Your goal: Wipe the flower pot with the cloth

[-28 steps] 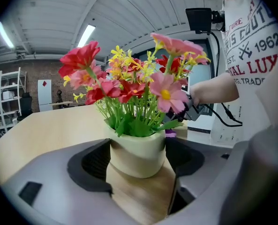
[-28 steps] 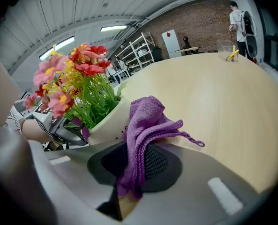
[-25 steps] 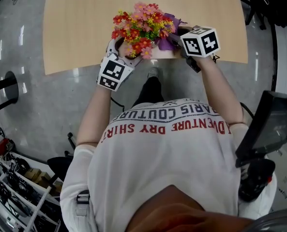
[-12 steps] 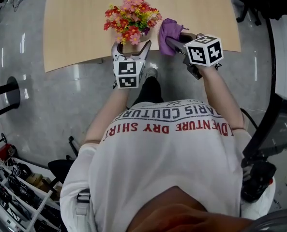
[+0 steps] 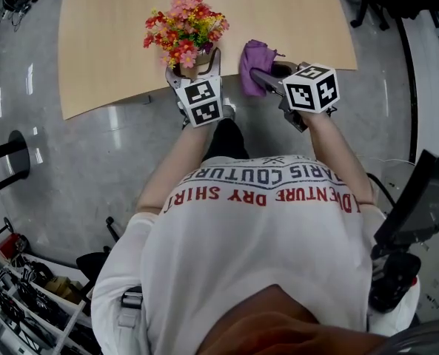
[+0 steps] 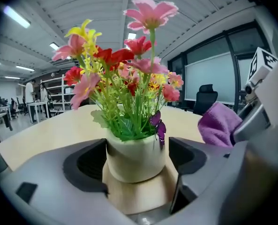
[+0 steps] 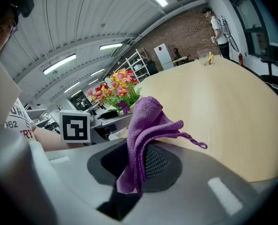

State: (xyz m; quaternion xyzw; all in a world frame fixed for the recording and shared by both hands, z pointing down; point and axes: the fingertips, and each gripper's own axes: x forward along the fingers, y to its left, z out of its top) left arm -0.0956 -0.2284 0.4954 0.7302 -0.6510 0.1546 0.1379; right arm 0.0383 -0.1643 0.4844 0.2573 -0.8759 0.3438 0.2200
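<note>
A small white flower pot (image 6: 135, 158) full of pink, red and yellow artificial flowers (image 5: 183, 28) stands upright on the wooden table (image 5: 115, 21), close to its near edge. My left gripper (image 5: 194, 65) straddles the pot with one jaw on each side. The left jaw is at the pot's wall, while a thin gap shows at the right jaw. To the right of the pot, and apart from it, my right gripper (image 5: 263, 76) is shut on a purple cloth (image 7: 146, 125). The cloth bunches up out of the jaws above the table edge.
The table's near edge runs just under both grippers, with grey floor below it. A black device on a stand (image 5: 415, 198) is at the right and a chair base (image 5: 4, 146) at the left. The wide tabletop stretches beyond the pot.
The cloth has come off the pot and my right gripper has carried it to the right. My left gripper has rolled level, and the pot now stands upright on the table.
</note>
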